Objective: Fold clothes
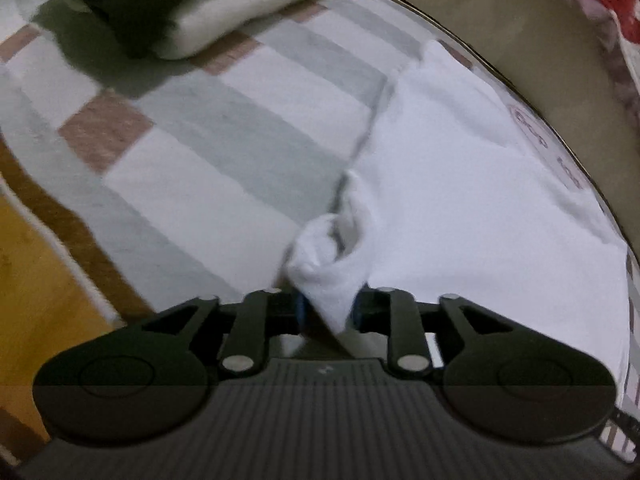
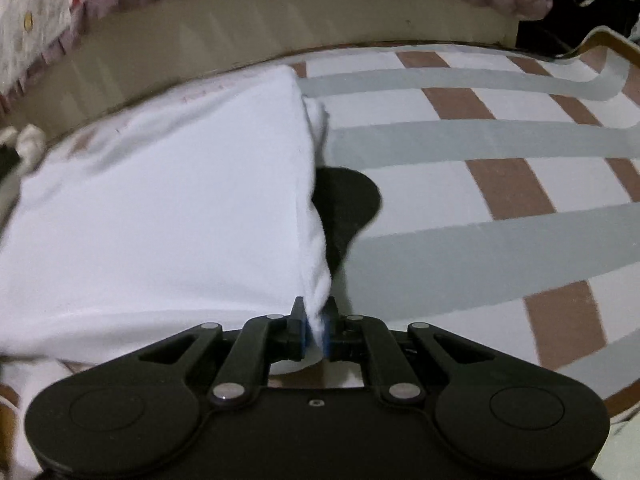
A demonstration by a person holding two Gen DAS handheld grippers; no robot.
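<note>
A white garment [image 1: 460, 184] lies spread on the striped bed sheet [image 1: 224, 140]. The left gripper [image 1: 330, 308] has its fingers parted, a bunched corner sitting between them. The right gripper [image 2: 317, 330] has its fingers pinched tight on another edge. Folded clothes [image 1: 192, 4] sit nearby.

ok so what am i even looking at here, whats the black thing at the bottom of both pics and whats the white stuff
The black shape is a hand-held two-finger gripper; a person carries one in each hand, each with a camera looking along its fingers. One picture comes from the left gripper, the other from the right gripper. Both have a white garment between their blue pads; the right clamps it tight, the left's pads stand wider around a bunched fold. It lies on a checked bedsheet. Folded clothes sit further back.
</note>
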